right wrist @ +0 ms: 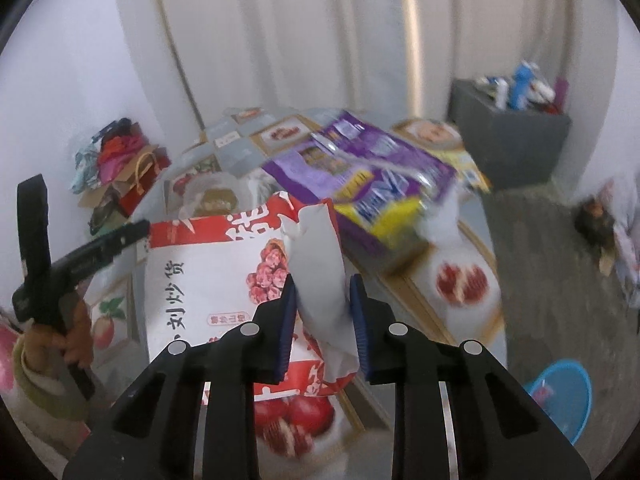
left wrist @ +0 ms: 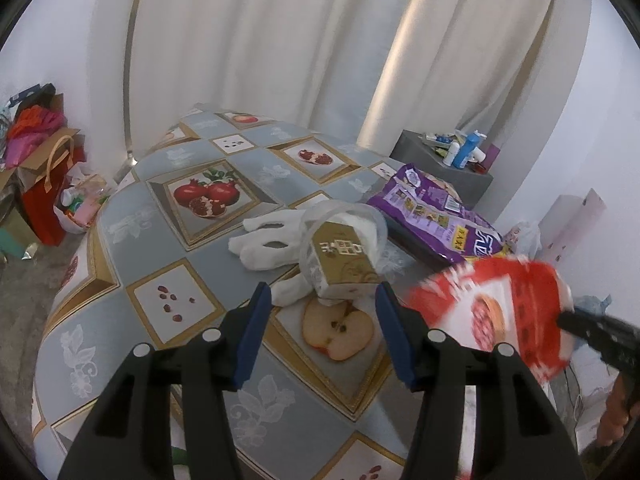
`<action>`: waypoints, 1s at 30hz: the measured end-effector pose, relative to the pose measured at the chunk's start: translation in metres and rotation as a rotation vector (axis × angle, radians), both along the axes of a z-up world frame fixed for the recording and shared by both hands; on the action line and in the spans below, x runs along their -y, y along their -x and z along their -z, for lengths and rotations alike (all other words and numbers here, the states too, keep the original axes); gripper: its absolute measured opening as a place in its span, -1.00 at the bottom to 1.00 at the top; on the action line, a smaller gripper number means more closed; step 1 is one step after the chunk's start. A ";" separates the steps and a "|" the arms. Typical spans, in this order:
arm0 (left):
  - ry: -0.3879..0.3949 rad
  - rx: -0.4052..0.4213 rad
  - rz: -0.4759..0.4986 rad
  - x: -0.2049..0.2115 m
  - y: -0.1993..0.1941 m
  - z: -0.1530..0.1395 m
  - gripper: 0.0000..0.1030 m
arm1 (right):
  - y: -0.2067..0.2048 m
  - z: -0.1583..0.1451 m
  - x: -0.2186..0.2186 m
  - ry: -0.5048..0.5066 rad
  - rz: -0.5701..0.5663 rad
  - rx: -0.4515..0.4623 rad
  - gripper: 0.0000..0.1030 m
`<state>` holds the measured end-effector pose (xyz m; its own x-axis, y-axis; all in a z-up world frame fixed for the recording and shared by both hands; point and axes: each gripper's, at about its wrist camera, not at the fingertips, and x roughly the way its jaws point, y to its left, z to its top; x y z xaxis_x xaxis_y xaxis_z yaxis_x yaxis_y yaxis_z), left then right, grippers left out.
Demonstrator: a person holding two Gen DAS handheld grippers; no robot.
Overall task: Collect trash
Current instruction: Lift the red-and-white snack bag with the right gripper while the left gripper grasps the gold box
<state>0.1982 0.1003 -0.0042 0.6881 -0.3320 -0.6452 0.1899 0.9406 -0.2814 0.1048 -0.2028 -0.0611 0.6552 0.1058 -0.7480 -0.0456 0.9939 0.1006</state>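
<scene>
A red-and-white snack bag (right wrist: 208,280) hangs over the table edge, and my right gripper (right wrist: 322,296) is shut on its folded grey side. The same bag (left wrist: 500,312) appears blurred at the right of the left wrist view. My left gripper (left wrist: 323,300) is open above the fruit-print tablecloth (left wrist: 168,360), with nothing between its pads. Just beyond its tips a gold carton (left wrist: 344,260) lies tilted in a clear plastic cup (left wrist: 372,220). White gloves (left wrist: 264,240) lie to the left of the cup. A purple snack bag (left wrist: 436,216) lies behind.
A grey cabinet (right wrist: 512,140) with bottles on top stands at the back right. A blue basin (right wrist: 560,392) sits on the carpet to the right of the table. Gift bags and clothes (left wrist: 40,160) are piled on the floor at the left. Curtains hang behind.
</scene>
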 end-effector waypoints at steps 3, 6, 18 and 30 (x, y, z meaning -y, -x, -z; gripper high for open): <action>-0.004 0.001 0.015 0.007 0.002 -0.001 0.02 | 0.016 0.000 0.019 -0.017 0.057 -0.011 -0.54; -0.010 0.000 0.032 0.015 0.004 -0.003 0.03 | 0.030 0.000 0.038 -0.035 0.127 -0.020 -0.55; -0.059 -0.037 0.050 0.033 -0.016 0.003 0.05 | 0.063 0.001 0.097 -0.104 0.385 0.022 -0.55; -0.135 -0.128 0.011 0.051 -0.067 0.030 0.29 | 0.059 0.012 0.118 -0.175 0.490 0.045 -0.55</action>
